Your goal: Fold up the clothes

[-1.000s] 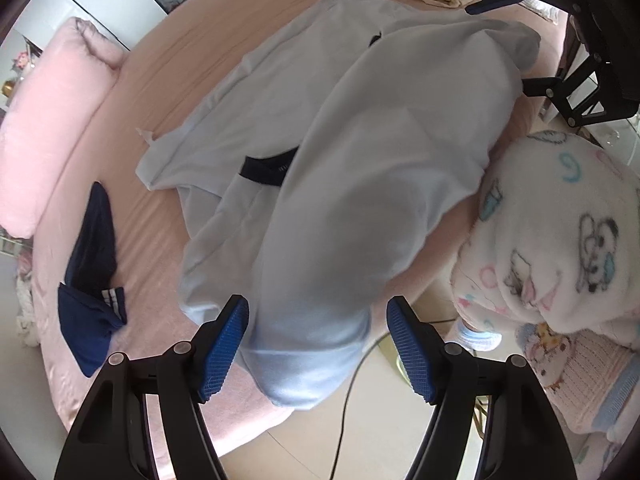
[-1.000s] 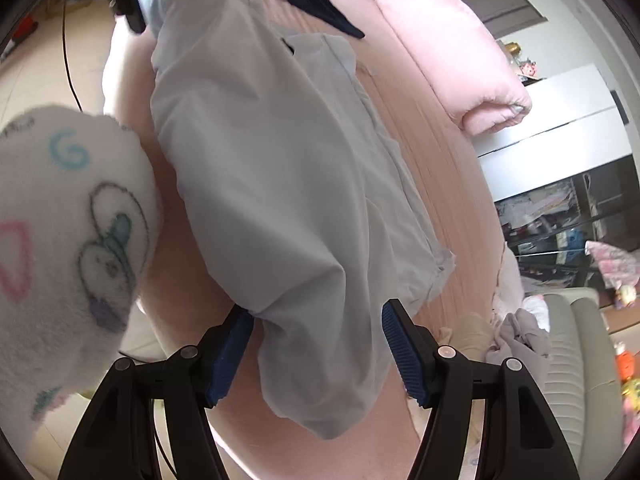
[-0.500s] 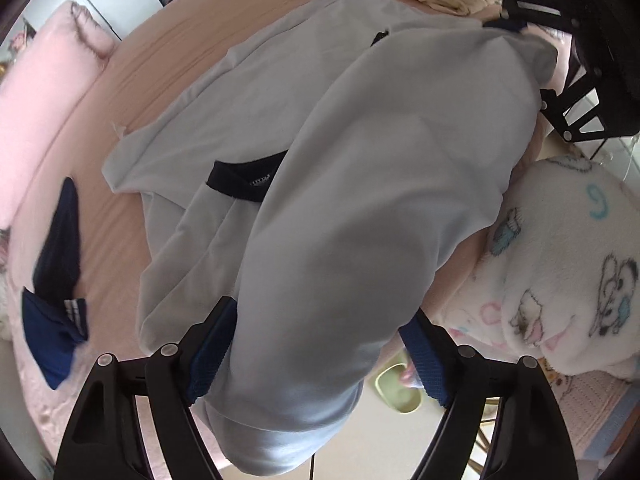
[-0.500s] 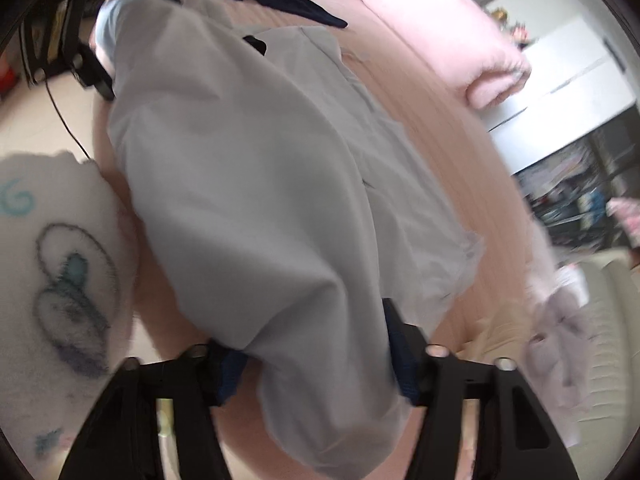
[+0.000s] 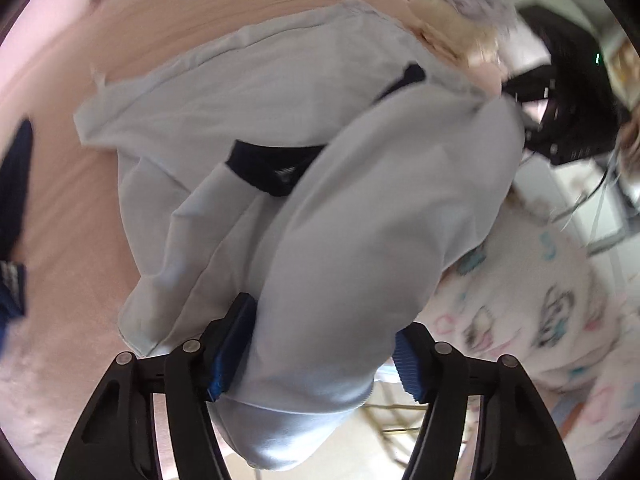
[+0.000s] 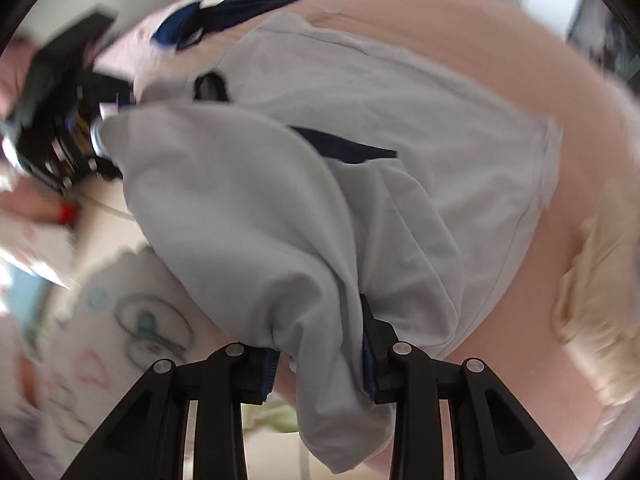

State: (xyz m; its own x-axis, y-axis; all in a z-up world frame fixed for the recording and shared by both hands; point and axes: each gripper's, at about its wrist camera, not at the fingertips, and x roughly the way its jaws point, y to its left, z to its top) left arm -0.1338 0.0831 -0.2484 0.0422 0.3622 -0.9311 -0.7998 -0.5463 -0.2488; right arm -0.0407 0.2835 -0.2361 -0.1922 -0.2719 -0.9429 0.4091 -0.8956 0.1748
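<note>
Left gripper (image 5: 324, 346) is clamping a bunched near edge of the pale blue shirt (image 5: 280, 128); right gripper (image 6: 318, 354) is pinching another near fold of it. The shirt is draping from both across the pink bed (image 5: 68, 216), navy collar (image 5: 272, 170) showing mid-garment. A printed fleece blanket (image 5: 532, 312) is lying right; a navy garment (image 6: 224, 12) is lying farther off.
</note>
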